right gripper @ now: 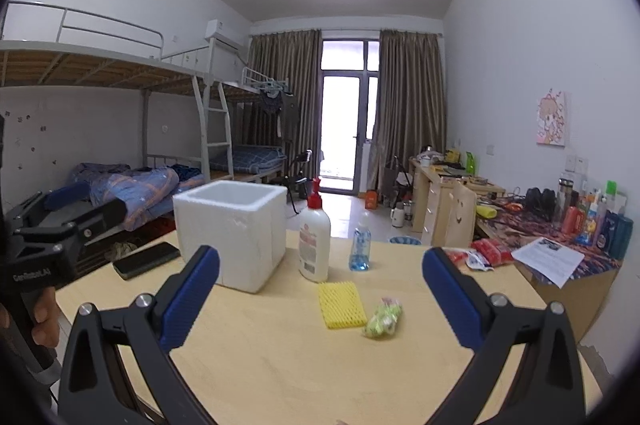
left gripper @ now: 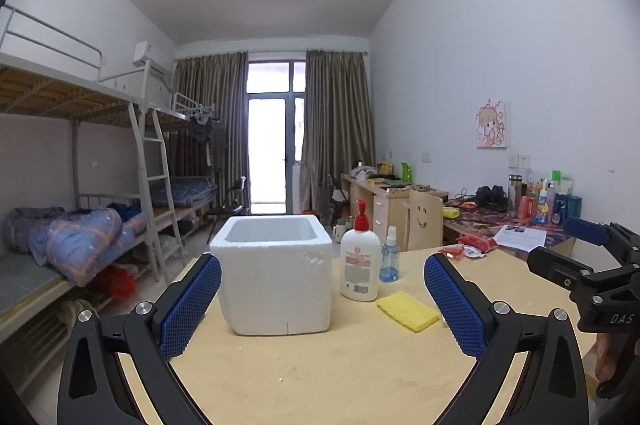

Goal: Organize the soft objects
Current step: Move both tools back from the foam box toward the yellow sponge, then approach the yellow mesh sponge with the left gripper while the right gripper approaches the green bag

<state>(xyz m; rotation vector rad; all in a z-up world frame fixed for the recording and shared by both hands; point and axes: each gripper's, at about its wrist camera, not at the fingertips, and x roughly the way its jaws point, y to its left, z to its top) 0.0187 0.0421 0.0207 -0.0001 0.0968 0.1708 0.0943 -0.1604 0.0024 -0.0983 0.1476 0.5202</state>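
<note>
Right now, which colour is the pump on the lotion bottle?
Red; the pump shows best in the left wrist view.

Both wrist cameras look level across the pale wooden table (left gripper: 340, 365), sharing the white square foam box (right gripper: 232, 229), the left view nearer it.

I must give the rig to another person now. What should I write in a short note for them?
Left hand-held gripper: open, empty, facing the white foam box.
Right hand-held gripper: open, empty, above the table.
Soft things: the yellow sponge lies flat on the table, right of the box and before the lotion bottle. The small green bundle lies just right of the sponge.
Done: nothing visible; what shows of the box's inside looks empty.
Left: probably pick up the sponge and the bundle and put them in the box. The right gripper is nearer to both.
</note>
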